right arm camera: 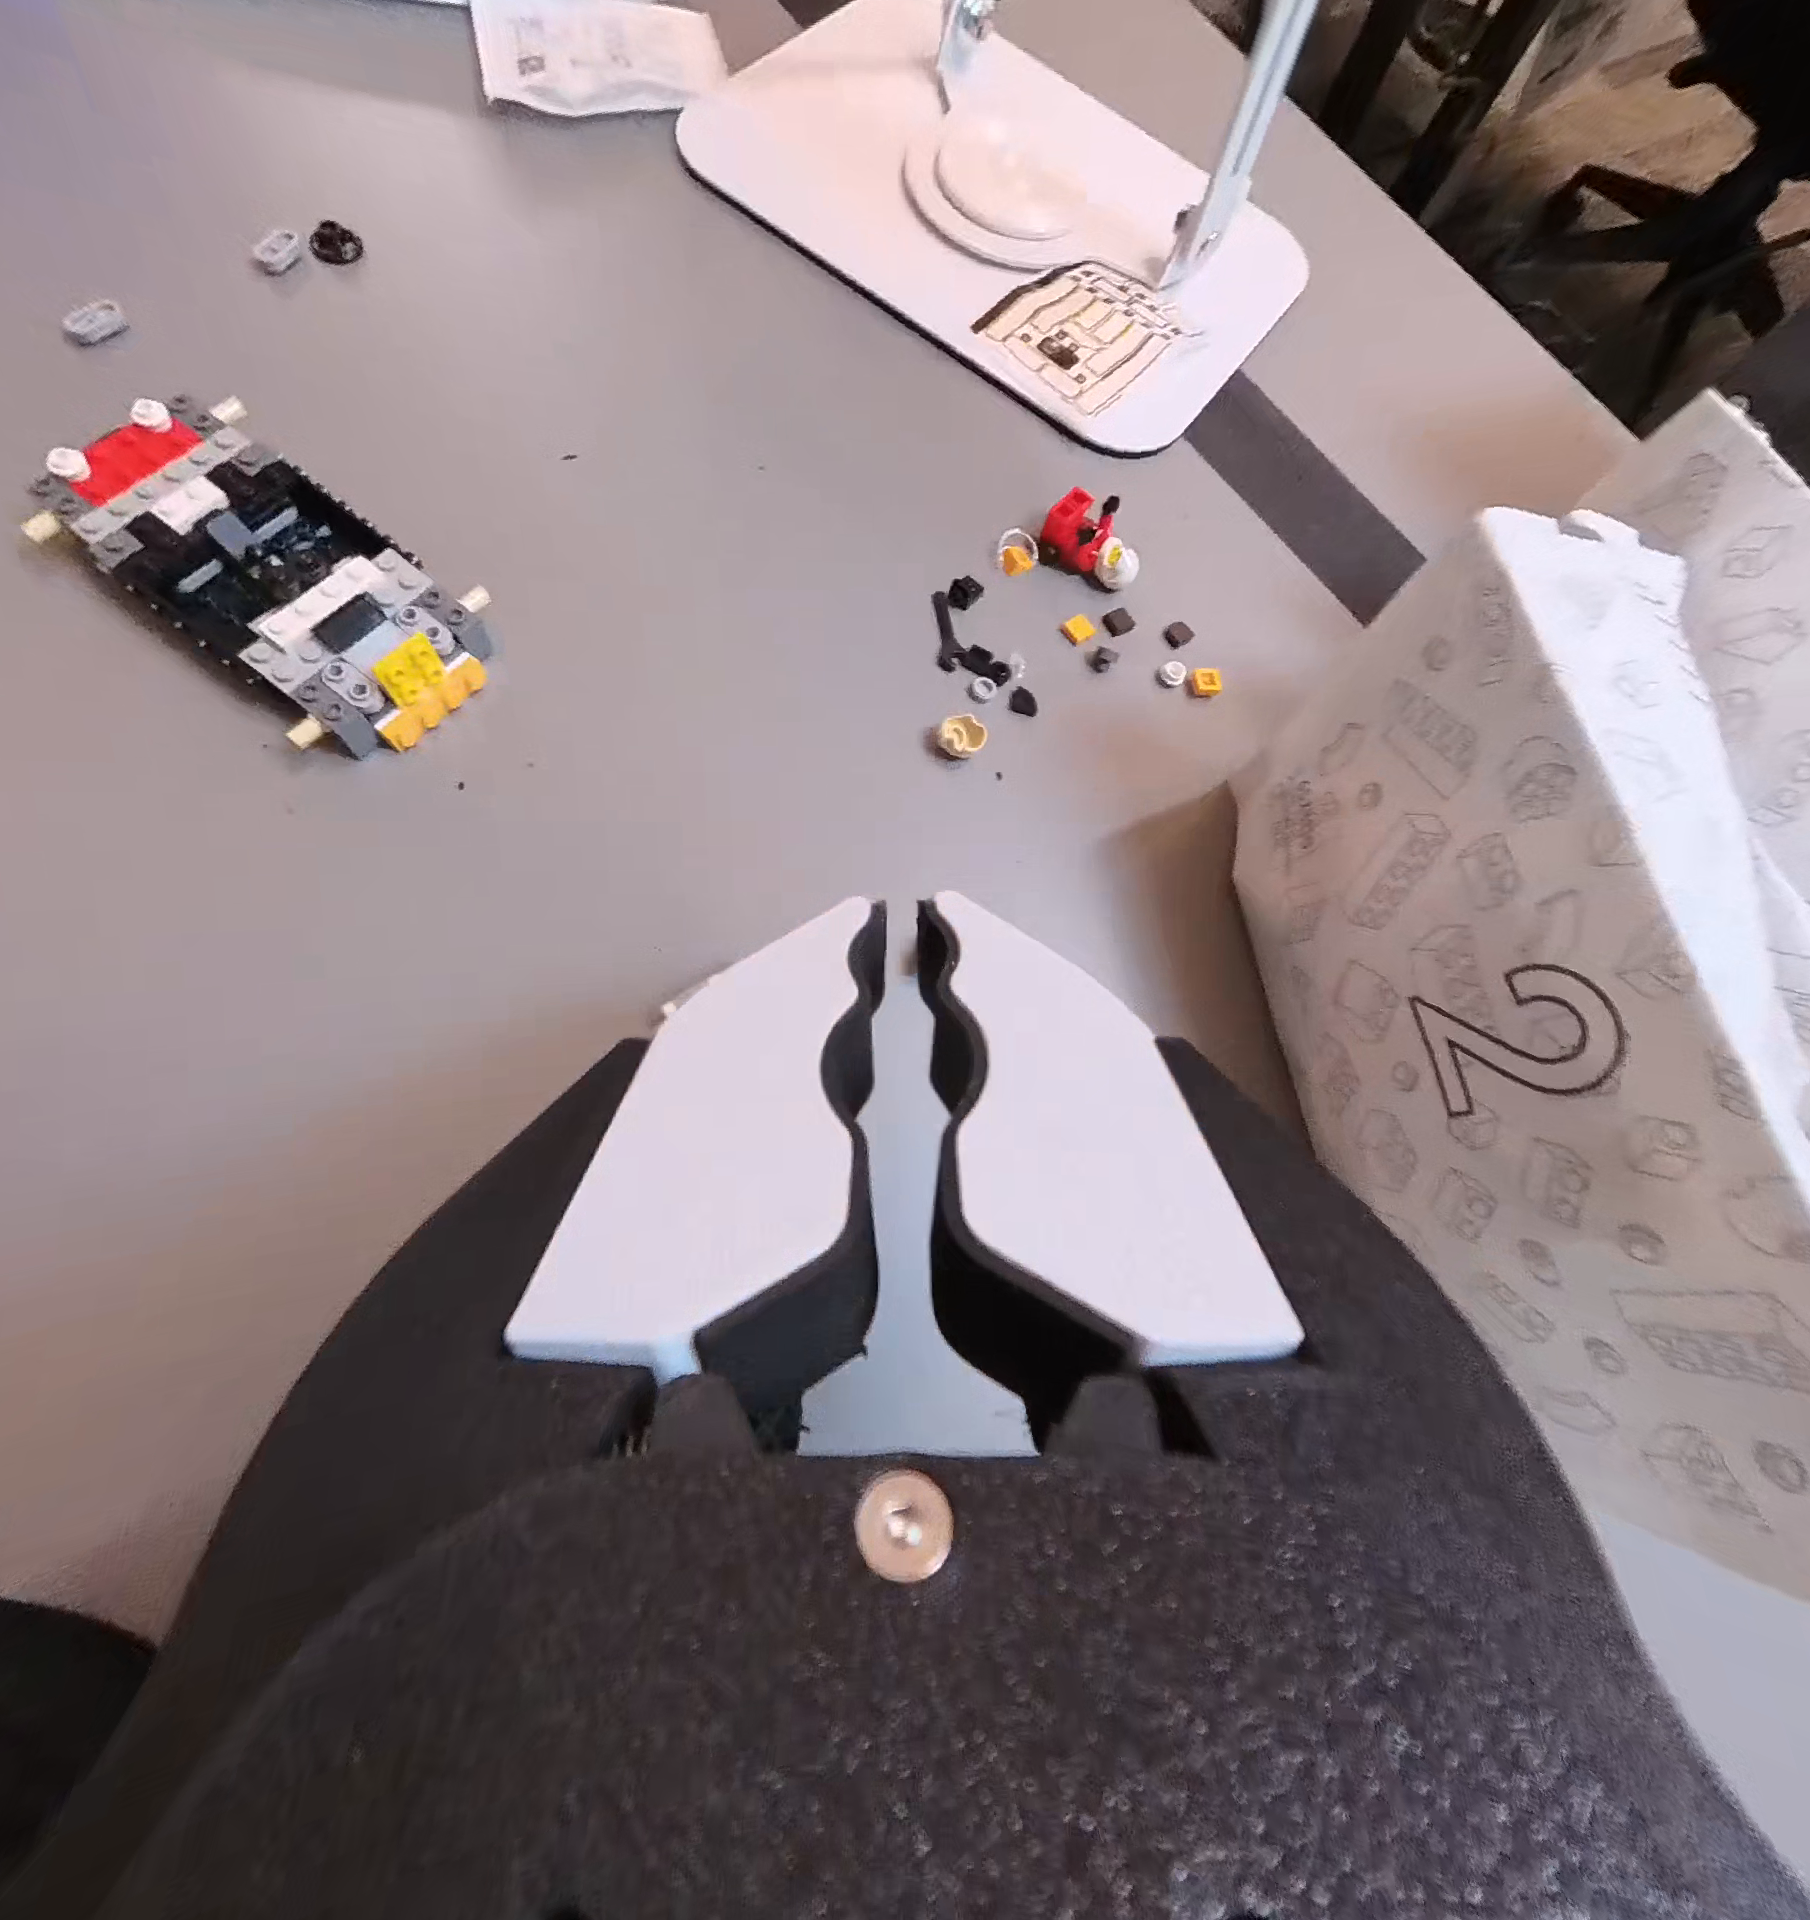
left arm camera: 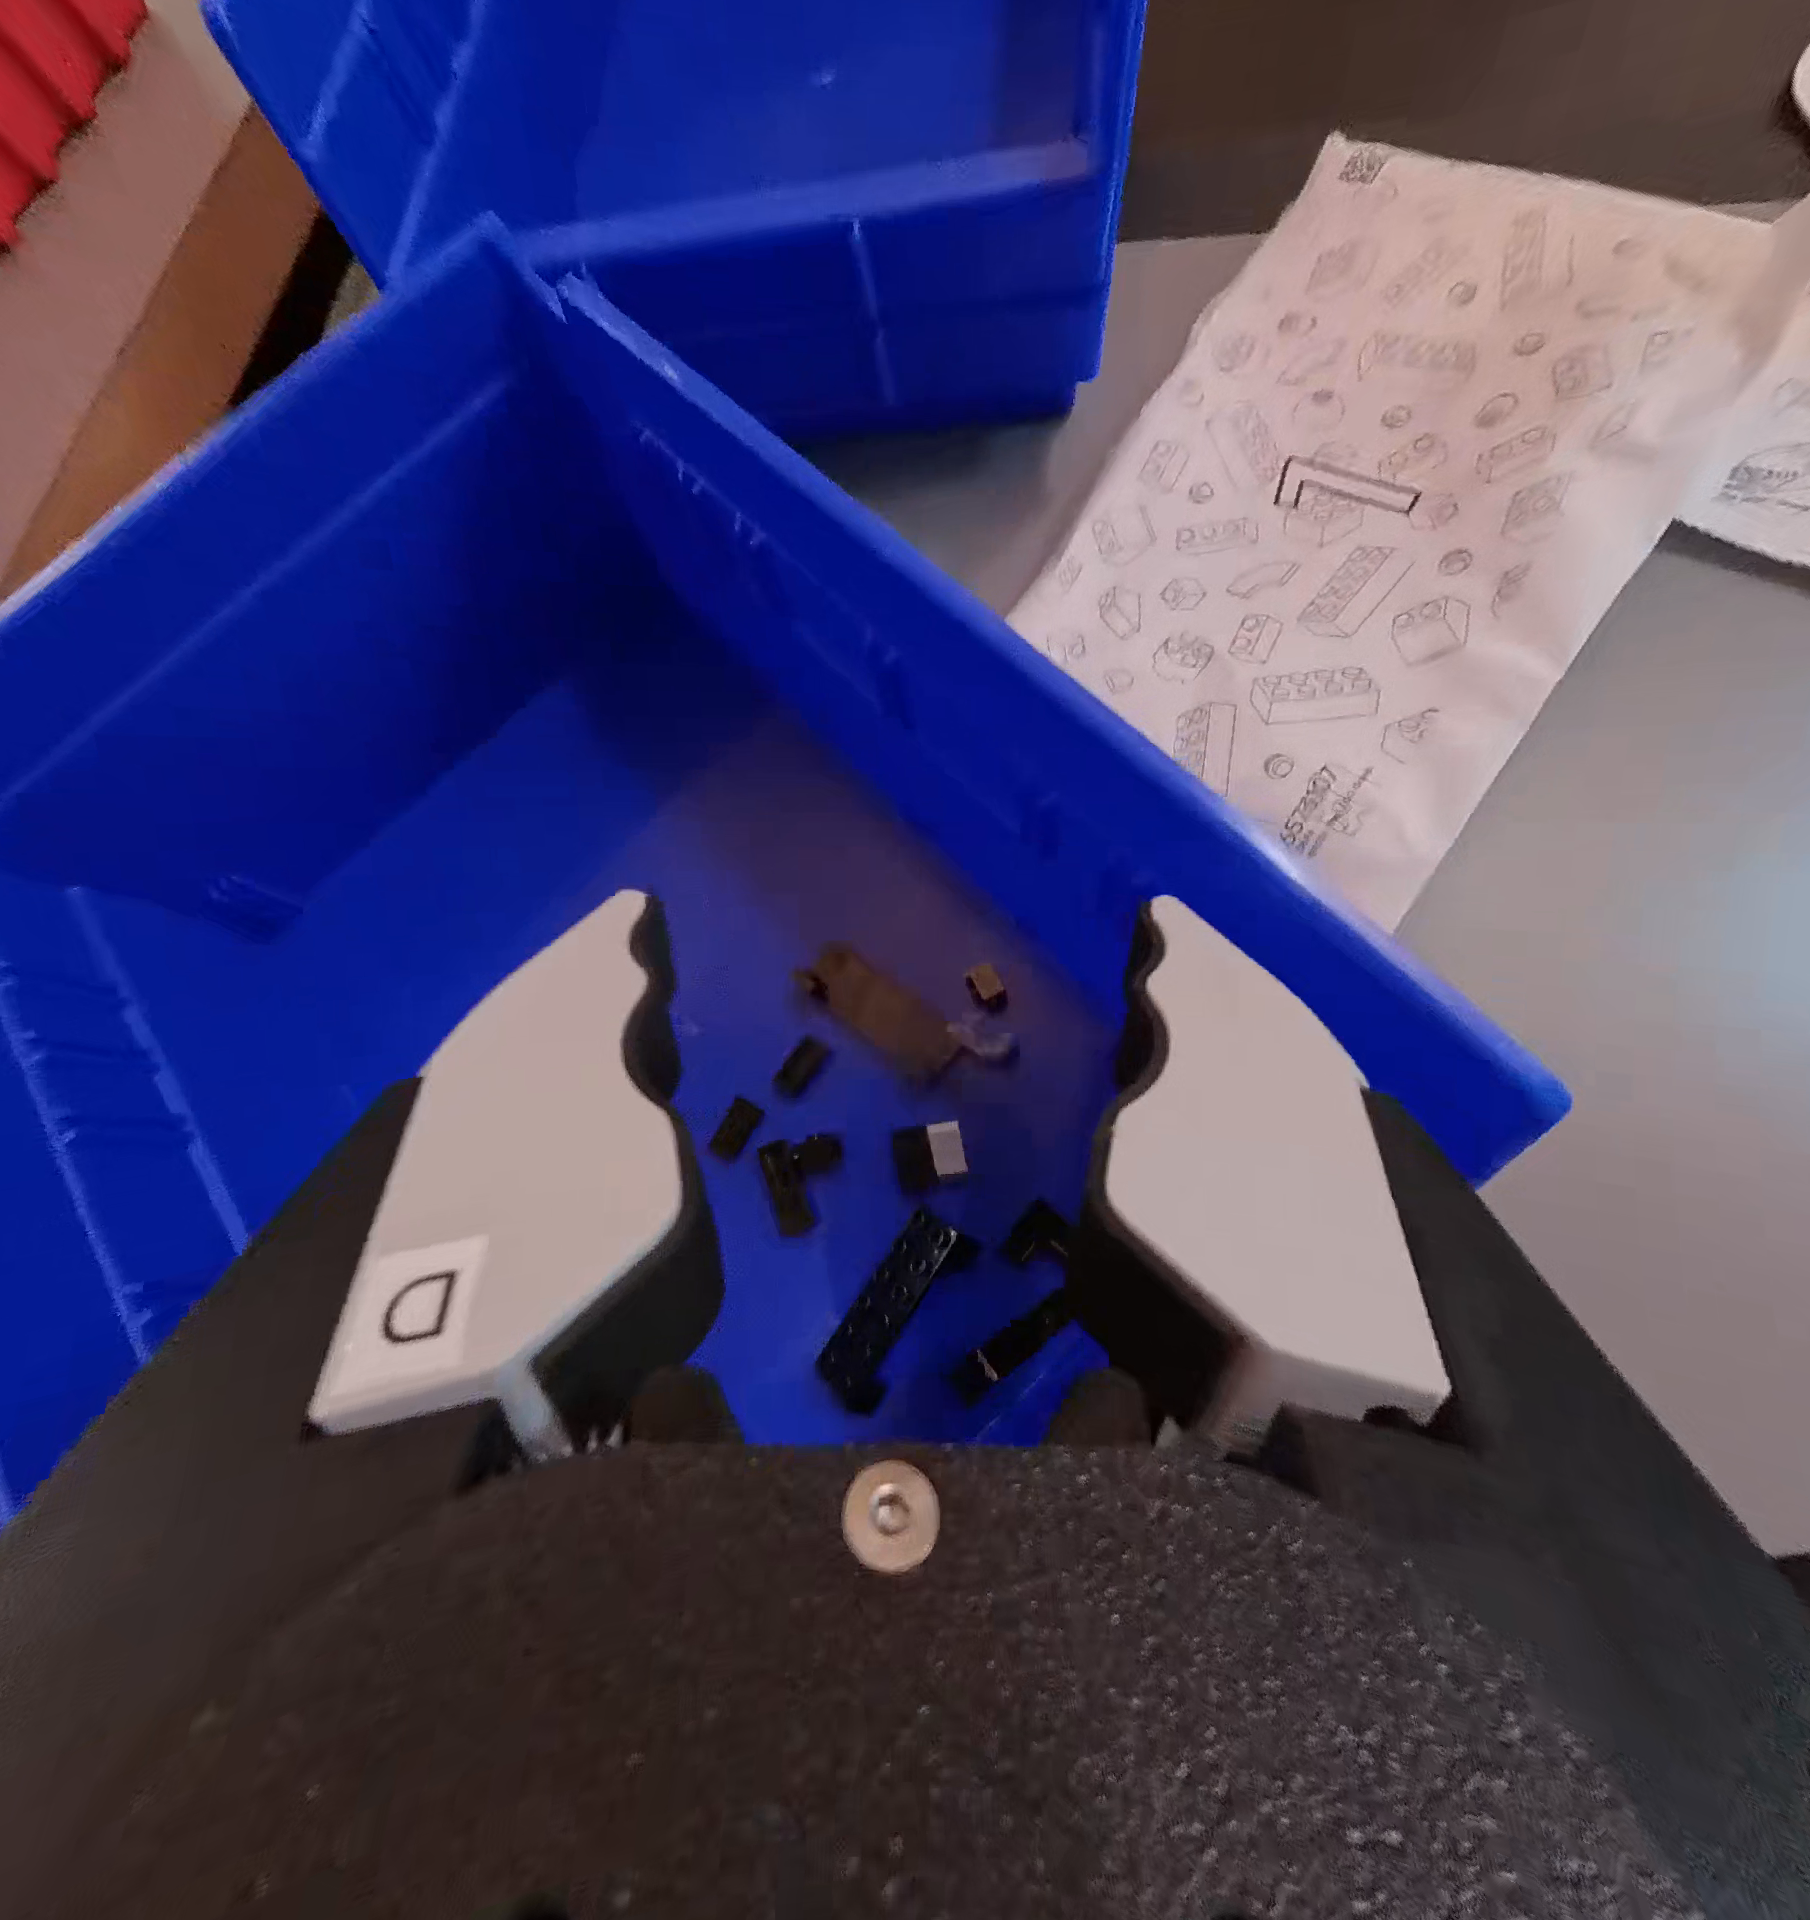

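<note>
My left gripper is open wide and hangs over a blue bin. On the bin floor between its fingers lie several small dark bricks: a brown piece, a black and grey brick and a long black studded plate. Neither pad touches any of them. My right gripper is shut to a thin slit above the grey table. A cluster of small loose pieces with a red figure part lies ahead of it. A partly built brick car sits at the left.
A second blue bin stands behind the first. A flat printed paper bag lies to its right. In the right wrist view an upright printed paper bag stands close on the right, and a white lamp base sits at the back. My hands' fingertips stand some 55 cm from each other. To reach the partly built brick car in a straight line is about 20 cm for my right fingers, about 35 cm for my left.
</note>
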`<state>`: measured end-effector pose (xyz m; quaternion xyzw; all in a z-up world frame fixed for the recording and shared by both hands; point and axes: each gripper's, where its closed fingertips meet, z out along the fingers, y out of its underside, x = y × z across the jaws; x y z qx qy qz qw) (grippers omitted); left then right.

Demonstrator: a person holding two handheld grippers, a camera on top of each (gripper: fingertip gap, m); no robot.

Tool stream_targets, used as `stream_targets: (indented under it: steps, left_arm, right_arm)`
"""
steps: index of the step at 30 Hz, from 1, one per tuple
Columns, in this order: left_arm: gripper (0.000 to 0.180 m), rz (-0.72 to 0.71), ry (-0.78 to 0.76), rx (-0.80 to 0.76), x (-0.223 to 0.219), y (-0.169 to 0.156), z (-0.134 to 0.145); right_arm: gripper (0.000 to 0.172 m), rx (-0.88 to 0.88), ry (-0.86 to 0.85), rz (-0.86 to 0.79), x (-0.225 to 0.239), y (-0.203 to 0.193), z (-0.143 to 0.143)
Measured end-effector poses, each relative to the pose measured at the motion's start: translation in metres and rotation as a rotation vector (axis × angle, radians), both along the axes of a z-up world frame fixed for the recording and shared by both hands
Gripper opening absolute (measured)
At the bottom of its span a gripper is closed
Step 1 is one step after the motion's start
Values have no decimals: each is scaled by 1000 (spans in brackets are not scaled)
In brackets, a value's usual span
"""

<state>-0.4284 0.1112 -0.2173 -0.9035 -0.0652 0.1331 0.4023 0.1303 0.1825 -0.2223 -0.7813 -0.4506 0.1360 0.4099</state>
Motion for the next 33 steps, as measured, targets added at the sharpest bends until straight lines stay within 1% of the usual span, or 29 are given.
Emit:
stream_targets:
  steps: [1, 2, 3, 4, 5, 6, 7, 8, 11, 16, 18, 20, 21, 24, 27, 29, 30, 33]
  left_arm:
    - [84, -4, 13, 31, 1, 2, 6]
    - [79, -17, 28, 72, 3, 4, 15]
    - [73, -34, 50, 122, 6, 6, 25]
    - [63, -69, 77, 195, 13, 9, 38]
    - [48, -128, 86, 282, 25, 13, 53]
    - [28, -195, 80, 385, 41, 15, 69]
    - [12, -243, 77, 478, 54, 14, 85]
    - [0, -292, 73, 544, 67, 13, 97]
    - [0, -422, 2, 644, 100, 13, 111]
    - [0, -554, -128, 711, 142, 15, 111]
    - [0, -602, -143, 712, 160, 15, 108]
    - [0, -642, -127, 694, 175, 16, 100]
    - [0, -663, -114, 678, 183, 17, 95]
    - [0, -724, -88, 630, 202, 18, 79]
    - [0, -770, -53, 589, 214, 18, 68]
    - [0, -787, -30, 573, 218, 18, 64]
    - [0, -793, -22, 568, 220, 18, 63]
    - [0, -806, -12, 562, 222, 17, 62]
  right_arm:
    - [5, 5, -3, 8, -3, 0, 0]
    - [5, 12, -2, 15, -6, 0, 0]
    - [6, 16, 4, 25, -10, -1, 0]
    - [6, 23, 10, 31, -14, 0, 1]
    - [7, 37, 17, 34, -19, 1, 2]
    - [8, 57, 25, 37, -24, 2, 4]
    - [9, 83, 33, 38, -29, 4, 7]
    - [9, 113, 46, 33, -35, 7, 12]
    - [11, 210, 105, 29, -58, 17, 31]
    - [20, 401, 167, 4, -104, 45, 65]
    - [27, 458, 187, 3, -128, 60, 76]
    - [35, 523, 203, -4, -153, 78, 89]
    - [36, 571, 201, -24, -161, 90, 97]
    - [36, 706, 208, -164, -162, 140, 127]
    - [40, 708, 281, -318, -145, 185, 151]
    - [38, 672, 319, -371, -138, 205, 156]
    - [35, 660, 330, -389, -135, 212, 157]
    - [14, 632, 321, -377, -135, 226, 151]
